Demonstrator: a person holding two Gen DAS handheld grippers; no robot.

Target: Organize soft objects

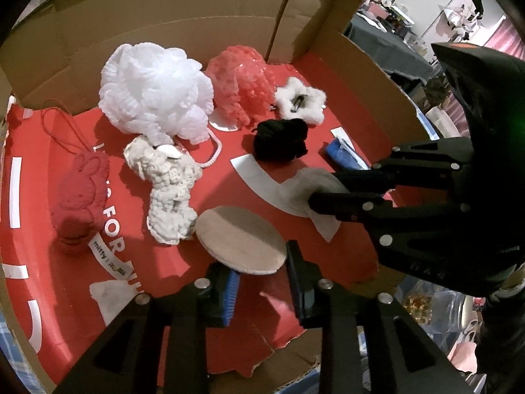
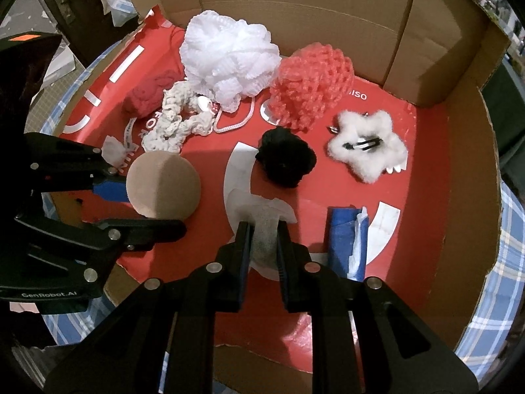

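the left tool stood spread, its tips astride the near edge of the tan round pad lying flat on the red box floor; just to its right the right tool pinched a grey cloth.

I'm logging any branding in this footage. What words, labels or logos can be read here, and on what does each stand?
"GenRobot.AI": body of the left tongs.
"miffy": white ribbon tag on the red bunny plush; the logo after it is blurred.
"FOR": white print on the red sheet; letters around it are covered.
"ISO": red sheet by the coral mesh pouf; its start is hidden.
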